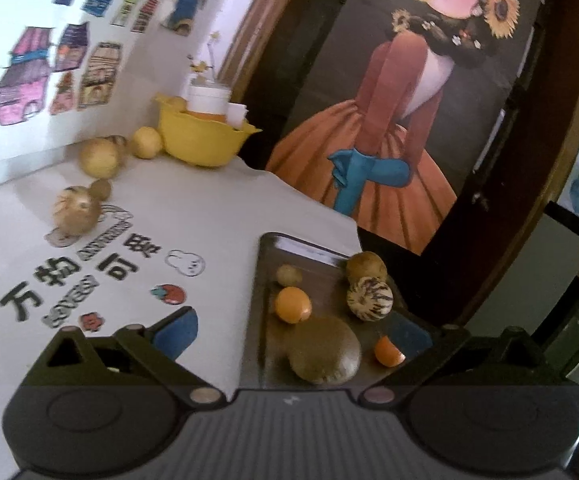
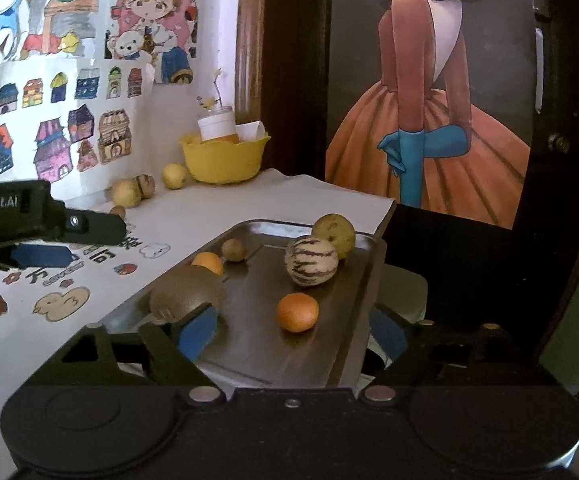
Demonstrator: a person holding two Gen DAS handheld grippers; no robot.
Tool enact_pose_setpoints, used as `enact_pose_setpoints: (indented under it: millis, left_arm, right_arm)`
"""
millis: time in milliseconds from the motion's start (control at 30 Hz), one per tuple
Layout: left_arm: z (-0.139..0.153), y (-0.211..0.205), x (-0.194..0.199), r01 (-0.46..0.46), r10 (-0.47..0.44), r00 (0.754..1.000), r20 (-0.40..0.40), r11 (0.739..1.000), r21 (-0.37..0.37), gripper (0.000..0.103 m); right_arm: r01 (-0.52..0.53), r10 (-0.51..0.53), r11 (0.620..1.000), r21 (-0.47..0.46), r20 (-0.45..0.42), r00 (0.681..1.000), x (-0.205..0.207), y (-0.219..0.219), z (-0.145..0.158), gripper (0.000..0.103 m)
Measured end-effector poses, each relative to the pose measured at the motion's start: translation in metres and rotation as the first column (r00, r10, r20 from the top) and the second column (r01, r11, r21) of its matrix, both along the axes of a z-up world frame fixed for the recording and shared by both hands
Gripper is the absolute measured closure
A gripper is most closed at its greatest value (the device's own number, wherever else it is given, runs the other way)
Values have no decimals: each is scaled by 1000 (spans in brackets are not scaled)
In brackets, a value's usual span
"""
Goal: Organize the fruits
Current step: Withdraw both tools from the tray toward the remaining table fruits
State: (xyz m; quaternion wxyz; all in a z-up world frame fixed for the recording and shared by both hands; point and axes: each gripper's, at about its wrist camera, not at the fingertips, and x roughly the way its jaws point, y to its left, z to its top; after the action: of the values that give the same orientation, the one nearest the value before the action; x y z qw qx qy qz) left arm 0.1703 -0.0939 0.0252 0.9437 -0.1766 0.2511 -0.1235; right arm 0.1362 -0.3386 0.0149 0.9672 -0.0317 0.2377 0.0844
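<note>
A dark metal tray (image 1: 265, 264) (image 2: 353, 332) on the white table holds a large brown fruit (image 1: 324, 350) (image 2: 185, 292), two oranges (image 1: 292, 304) (image 1: 388, 352) (image 2: 297, 312), a striped melon (image 1: 369, 299) (image 2: 310, 261), a green-brown fruit (image 1: 366, 266) (image 2: 334, 235) and a small brown one (image 1: 288, 275) (image 2: 233, 249). My left gripper (image 1: 289, 340) is open above the tray's near end, empty. It also shows in the right wrist view (image 2: 41, 256). My right gripper (image 2: 293, 336) is open over the tray's near edge, empty.
A yellow bowl (image 1: 205, 140) (image 2: 225, 160) with a white jar stands at the table's back. Loose fruits lie near it: a lemon (image 1: 146, 142) (image 2: 174, 176), a yellow fruit (image 1: 99, 158) (image 2: 126, 193), a striped one (image 1: 76, 210). A wall and dark doorframe lie behind.
</note>
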Motion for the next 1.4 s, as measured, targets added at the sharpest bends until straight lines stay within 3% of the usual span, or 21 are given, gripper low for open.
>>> enact_pose_setpoints:
  millis: [167, 367, 667, 833, 933, 1167, 1267, 1400]
  left_arm:
    - [1, 17, -20, -47, 47, 999, 3, 998, 40, 1]
    - [-3, 28, -47, -117, 118, 993, 1, 976, 182, 1]
    - [-6, 62, -95, -209, 216, 976, 13, 922, 327, 0]
    - [-10, 91, -120, -261, 282, 959, -9, 898, 354, 0]
    - [-10, 108, -135, -326, 367, 929, -46, 871, 367, 0]
    - [4, 135, -157, -461, 494, 870, 0, 813, 355, 0]
    - [9, 139, -153, -472, 500, 866, 9, 811, 345, 0]
    - [23, 143, -141, -460, 475, 879, 43, 821, 338, 0]
  right_arm:
    - [3, -2, 1000, 19, -14, 1000, -20, 10, 4, 1]
    - [0, 3, 1000, 30, -81, 997, -39, 25, -1, 1]
    - [-139, 139, 990, 8, -116, 983, -53, 62, -5, 1]
    - [-218, 216, 976, 4, -132, 967, -50, 83, -4, 1]
    - [-257, 255, 966, 3, -139, 957, -52, 89, -5, 1]
    - [-308, 312, 950, 53, -137, 940, -45, 96, 3, 1]
    - [-360, 366, 931, 68, -145, 919, -38, 102, 10, 1]
    - [-438, 437, 898, 30, -147, 887, -28, 113, 27, 1]
